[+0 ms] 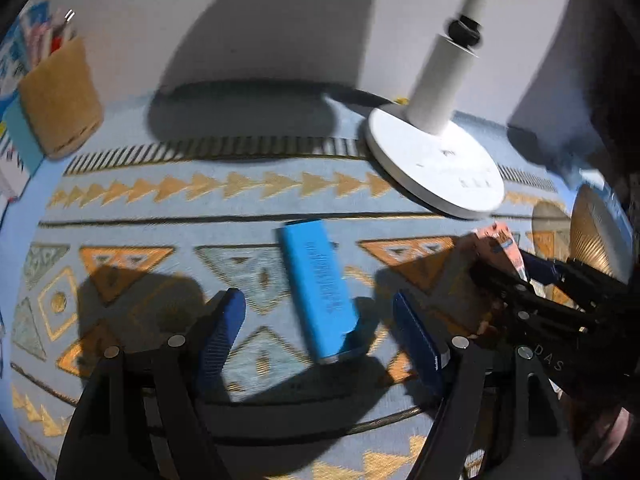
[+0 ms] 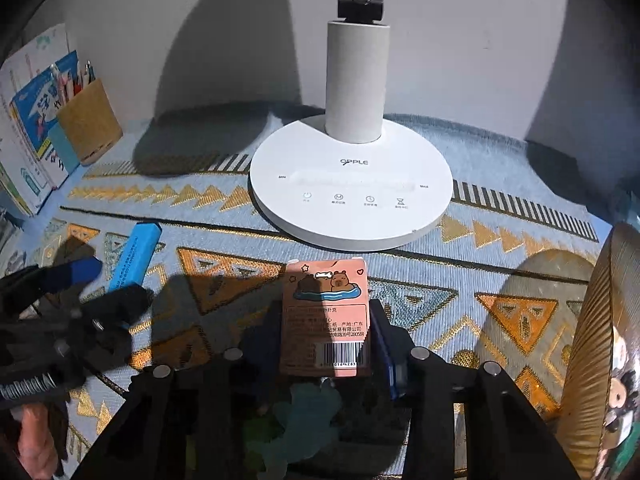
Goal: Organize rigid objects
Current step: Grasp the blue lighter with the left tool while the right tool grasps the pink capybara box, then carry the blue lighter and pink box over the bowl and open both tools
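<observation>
Looking through the left wrist camera first: the left gripper (image 1: 320, 332) has its blue fingers spread wide, one on each side of a blue rectangular box (image 1: 318, 292) that lies flat on the patterned tablecloth (image 1: 248, 188). Neither pad touches the box as far as I can tell, though the frame is a bit blurry. The box sits at a slant between the fingers. Off to the right you can see the right gripper (image 1: 512, 276) carrying a pink card box (image 1: 496, 246), and the white lamp base (image 1: 436, 168) sits just behind.

Over on the right wrist camera: the right gripper (image 2: 326, 332) is pinching that pink card box (image 2: 325, 316), the one with the capybara drawing and a barcode, held up in front of the OPPLE desk lamp (image 2: 352, 184). Far left there's a tan pen holder (image 2: 90, 120) beside some books (image 2: 32, 136). The blue box (image 2: 134, 256) shows there too, between the left gripper's (image 2: 100, 284) fingers.

My guess at the step: the pink box is already picked and waiting for a spot, and the blue one is about to be grabbed. The next move calls for the left fingers to close squarely on the long sides, probably with a slight twist to match the slant.
</observation>
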{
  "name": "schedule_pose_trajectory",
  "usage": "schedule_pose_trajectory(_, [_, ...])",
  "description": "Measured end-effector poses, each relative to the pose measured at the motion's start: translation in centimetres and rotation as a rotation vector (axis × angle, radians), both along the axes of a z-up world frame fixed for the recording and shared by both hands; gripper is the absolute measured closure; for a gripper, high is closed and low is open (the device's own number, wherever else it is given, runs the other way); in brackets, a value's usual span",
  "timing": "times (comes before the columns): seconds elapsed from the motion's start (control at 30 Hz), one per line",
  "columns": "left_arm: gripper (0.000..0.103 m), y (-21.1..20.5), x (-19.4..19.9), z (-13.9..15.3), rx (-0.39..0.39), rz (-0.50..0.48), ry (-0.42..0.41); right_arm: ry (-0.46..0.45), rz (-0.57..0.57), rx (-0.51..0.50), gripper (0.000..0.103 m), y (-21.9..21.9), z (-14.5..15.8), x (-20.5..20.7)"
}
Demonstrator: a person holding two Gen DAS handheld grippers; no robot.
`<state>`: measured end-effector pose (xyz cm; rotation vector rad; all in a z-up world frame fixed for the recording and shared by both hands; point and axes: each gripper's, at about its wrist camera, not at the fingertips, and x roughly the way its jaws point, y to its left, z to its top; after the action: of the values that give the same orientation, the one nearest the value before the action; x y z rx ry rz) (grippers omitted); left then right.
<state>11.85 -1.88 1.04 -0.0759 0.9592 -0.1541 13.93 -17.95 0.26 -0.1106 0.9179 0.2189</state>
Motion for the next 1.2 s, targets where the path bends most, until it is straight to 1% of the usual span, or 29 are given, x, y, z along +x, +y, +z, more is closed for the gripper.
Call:
schedule_pose_trajectory(0.03, [0.029, -0.7, 0.1, -0.1, 0.031, -0.001, -0.003, -0.007, -0.003, 0.017, 0.064, -0.3, 0.0, -0.1])
schedule_pose_trajectory(0.07, [0.039, -1.3, 0.1, -0.2, 0.072, 0.002, -0.014, -0.008, -0.003, 0.028, 0.064, -0.5, 0.0, -0.1])
schedule_pose_trajectory(0.1, [0.053, -1.9, 0.1, -0.2, 0.123, 0.006, -0.032, -0.006, -0.004, 0.041, 0.064, -0.7, 0.1, -0.1])
schedule_pose_trajectory(0.13, [0.065, -2.1, -0.1, -0.1, 0.12, -0.009, -0.046, -0.004, -0.006, 0.057, 0.064, -1.0, 0.1, 0.0])
schedule_pose_trajectory(0.17, [0.081, -2.2, -0.2, 0.0, 0.114, -0.017, -0.047, -0.004, -0.009, 0.07, 0.064, -1.3, 0.2, 0.0])
schedule_pose_trajectory(0.3, [0.082, -1.5, -0.3, 0.2, 0.066, -0.032, -0.048, -0.027, -0.017, 0.129, 0.064, -2.2, 0.8, -0.4])
schedule_pose_trajectory(0.4, [0.082, -0.7, -0.5, 0.7, -0.019, -0.04, -0.06, -0.052, -0.02, 0.163, 0.064, -2.7, 1.4, -0.8])
schedule_pose_trajectory(0.5, [0.082, 0.0, -1.0, 1.8, -0.114, -0.065, -0.101, -0.06, -0.031, 0.192, 0.064, -3.2, 2.0, -1.3])
schedule_pose_trajectory(0.6, [0.082, 0.3, -1.8, 2.6, -0.185, -0.09, -0.132, -0.097, -0.049, 0.212, 0.064, -3.9, 3.8, -2.7])
schedule_pose_trajectory(0.73, [0.082, -0.7, -3.2, 3.9, -0.194, -0.121, -0.182, -0.149, -0.081, 0.234, 0.064, -5.5, 6.6, -5.9])
schedule_pose_trajectory(0.8, [0.082, -1.8, -4.0, 4.8, -0.207, -0.152, -0.192, -0.171, -0.107, 0.215, 0.064, -6.6, 8.1, -7.7])
schedule_pose_trajectory(0.87, [0.082, -3.2, -5.1, 6.0, -0.198, -0.194, -0.217, -0.199, -0.146, 0.177, 0.064, -8.4, 9.6, -9.7])
schedule_pose_trajectory(0.97, [0.082, -6.0, -6.9, 8.7, -0.182, -0.275, -0.268, -0.247, -0.253, 0.075, 0.064, -12.1, 11.6, -12.3])
schedule_pose_trajectory(1.03, [0.082, -8.1, -7.9, 10.6, -0.198, -0.341, -0.29, -0.273, -0.323, 0.013, 0.064, -14.9, 12.7, -13.8])
schedule_pose_trajectory(1.1, [0.082, -10.4, -8.5, 12.4, -0.21, -0.399, -0.314, -0.278, -0.391, -0.019, 0.064, -18.0, 13.5, -15.0])
schedule_pose_trajectory(1.2, [0.082, -14.5, -9.2, 14.0, -0.204, -0.472, -0.34, -0.265, -0.463, -0.043, 0.064, -22.1, 14.1, -16.3])
